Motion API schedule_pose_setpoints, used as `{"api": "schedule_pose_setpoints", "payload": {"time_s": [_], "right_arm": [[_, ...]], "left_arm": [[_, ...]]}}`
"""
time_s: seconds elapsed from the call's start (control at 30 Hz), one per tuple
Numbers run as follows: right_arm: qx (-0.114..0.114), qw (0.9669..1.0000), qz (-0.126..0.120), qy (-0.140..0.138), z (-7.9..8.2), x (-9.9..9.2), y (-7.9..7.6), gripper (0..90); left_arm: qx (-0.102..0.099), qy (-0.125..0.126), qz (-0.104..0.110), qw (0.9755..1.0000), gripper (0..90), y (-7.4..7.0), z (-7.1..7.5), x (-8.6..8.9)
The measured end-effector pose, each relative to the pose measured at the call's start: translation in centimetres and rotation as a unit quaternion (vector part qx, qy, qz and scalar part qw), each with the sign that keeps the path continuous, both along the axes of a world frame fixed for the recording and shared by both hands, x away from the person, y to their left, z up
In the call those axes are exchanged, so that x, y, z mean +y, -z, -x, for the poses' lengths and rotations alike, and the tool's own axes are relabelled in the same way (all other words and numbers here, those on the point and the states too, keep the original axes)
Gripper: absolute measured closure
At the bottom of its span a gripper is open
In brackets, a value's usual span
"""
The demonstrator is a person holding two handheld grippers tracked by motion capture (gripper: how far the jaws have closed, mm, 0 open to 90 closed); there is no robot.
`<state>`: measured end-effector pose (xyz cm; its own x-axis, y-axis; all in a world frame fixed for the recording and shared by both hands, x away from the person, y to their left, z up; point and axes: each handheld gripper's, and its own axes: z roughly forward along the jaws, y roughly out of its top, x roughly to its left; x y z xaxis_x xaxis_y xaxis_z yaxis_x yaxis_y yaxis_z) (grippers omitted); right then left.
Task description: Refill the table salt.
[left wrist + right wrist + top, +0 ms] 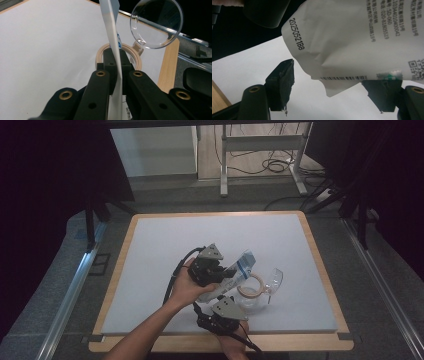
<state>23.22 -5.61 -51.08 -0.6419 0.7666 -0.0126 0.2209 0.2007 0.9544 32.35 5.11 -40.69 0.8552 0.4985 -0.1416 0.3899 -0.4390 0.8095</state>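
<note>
On the table: your jar, lid flipped up.
Left gripper: you pinch the white packet tight.
Right gripper: spread wide, packet corner between, not squeezed.

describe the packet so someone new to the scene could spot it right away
On the white mat covering the wooden table, look near the front edge where the two hands meet. The left gripper is shut on a flat white packet, held tilted over a glass jar with a wooden rim. Its blue-striped end and printed black code set it apart.
</note>
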Motion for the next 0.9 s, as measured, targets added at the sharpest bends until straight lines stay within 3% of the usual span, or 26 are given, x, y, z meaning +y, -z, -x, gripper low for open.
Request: {"api": "schedule_pose_setpoints", "payload": {"time_s": [0.33,0.7,0.9], "right_arm": [[0.002,1.0000,-0.001,0.000,-0.1,0.0,-0.1,29.0],[-0.016,0.9998,-0.011,0.009,-0.1,-0.1,-0.4,31.7],[-0.010,0.9994,-0.030,0.014,-0.3,-0.1,-0.4,31.9]], "left_arm": [[0.005,0.003,-0.009,0.9999,89.7,0.0,-0.2,-0.2],[0.007,0.011,-0.030,0.9995,89.7,-0.8,-0.6,-0.8],[0.009,0.015,-0.044,0.9989,89.7,-1.1,-0.9,-1.2]]}}
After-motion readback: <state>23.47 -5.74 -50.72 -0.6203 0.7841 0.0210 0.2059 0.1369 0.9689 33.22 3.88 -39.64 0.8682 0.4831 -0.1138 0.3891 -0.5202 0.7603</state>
